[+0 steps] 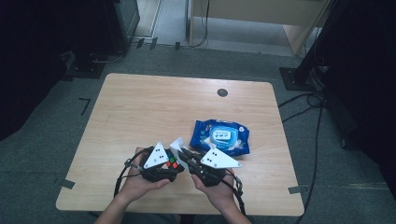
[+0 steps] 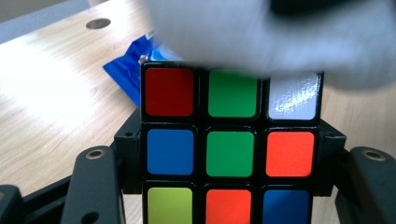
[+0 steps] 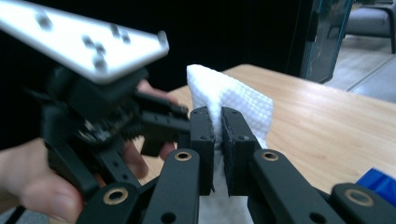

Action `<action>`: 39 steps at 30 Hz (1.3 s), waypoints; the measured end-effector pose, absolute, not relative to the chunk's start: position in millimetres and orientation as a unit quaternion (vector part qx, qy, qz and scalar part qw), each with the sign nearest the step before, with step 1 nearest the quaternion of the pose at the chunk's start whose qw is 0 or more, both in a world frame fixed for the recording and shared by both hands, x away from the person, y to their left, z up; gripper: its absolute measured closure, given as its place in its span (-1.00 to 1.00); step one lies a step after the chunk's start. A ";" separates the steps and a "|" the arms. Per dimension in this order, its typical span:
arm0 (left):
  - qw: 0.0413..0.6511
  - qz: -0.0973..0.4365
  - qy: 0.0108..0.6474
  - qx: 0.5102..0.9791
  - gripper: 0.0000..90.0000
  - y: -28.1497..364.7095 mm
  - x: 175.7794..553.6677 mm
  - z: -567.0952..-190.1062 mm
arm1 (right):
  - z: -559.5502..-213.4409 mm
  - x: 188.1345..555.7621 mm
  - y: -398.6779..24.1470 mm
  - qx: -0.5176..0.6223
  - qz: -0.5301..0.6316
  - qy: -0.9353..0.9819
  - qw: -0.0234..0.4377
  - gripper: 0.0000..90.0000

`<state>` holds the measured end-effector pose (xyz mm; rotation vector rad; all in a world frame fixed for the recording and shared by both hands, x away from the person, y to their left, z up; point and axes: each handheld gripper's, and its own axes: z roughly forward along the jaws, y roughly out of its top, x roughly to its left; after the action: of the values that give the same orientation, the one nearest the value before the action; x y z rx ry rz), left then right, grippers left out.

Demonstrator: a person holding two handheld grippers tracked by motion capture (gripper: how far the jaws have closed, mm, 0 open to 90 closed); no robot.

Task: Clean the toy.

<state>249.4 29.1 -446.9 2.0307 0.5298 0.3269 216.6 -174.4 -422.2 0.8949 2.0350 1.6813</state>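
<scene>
A scrambled colour cube [image 2: 229, 154] sits between the jaws of my left gripper [image 1: 170, 164], which is shut on its two sides. In the left gripper view its red, green and white top row lies partly under a blurred white wipe [image 2: 280, 37]. My right gripper [image 3: 218, 135] is shut on that folded white wipe [image 3: 233, 95], which sticks up above its jaws. In the high view the right gripper [image 1: 183, 152] holds the wipe [image 1: 177, 144] against the cube [image 1: 172, 161] near the table's front edge.
A blue pack of wet wipes [image 1: 220, 136] lies flat just behind the right gripper. The wooden table [image 1: 140, 107] has a round cable hole [image 1: 222, 92] near its far edge. Dark stands and cables ring the table on the floor.
</scene>
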 end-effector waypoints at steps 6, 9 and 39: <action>0.498 0.136 0.217 0.829 -0.24 32.7 248.6 -443.5 | -430.2 222.8 -180.4 0.337 0.592 0.710 0.179 0.90; 0.498 0.138 0.217 0.828 -0.24 33.7 248.3 -442.2 | -434.0 226.4 -183.8 0.346 0.586 0.710 0.182 0.90; 0.512 0.145 0.249 0.809 -0.24 50.4 258.0 -440.8 | -459.9 251.3 -215.0 0.449 0.518 0.697 0.211 0.35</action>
<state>258.0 50.4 -440.8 1.9467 0.5979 0.3482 251.3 -215.0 -459.9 1.2468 1.9379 1.4397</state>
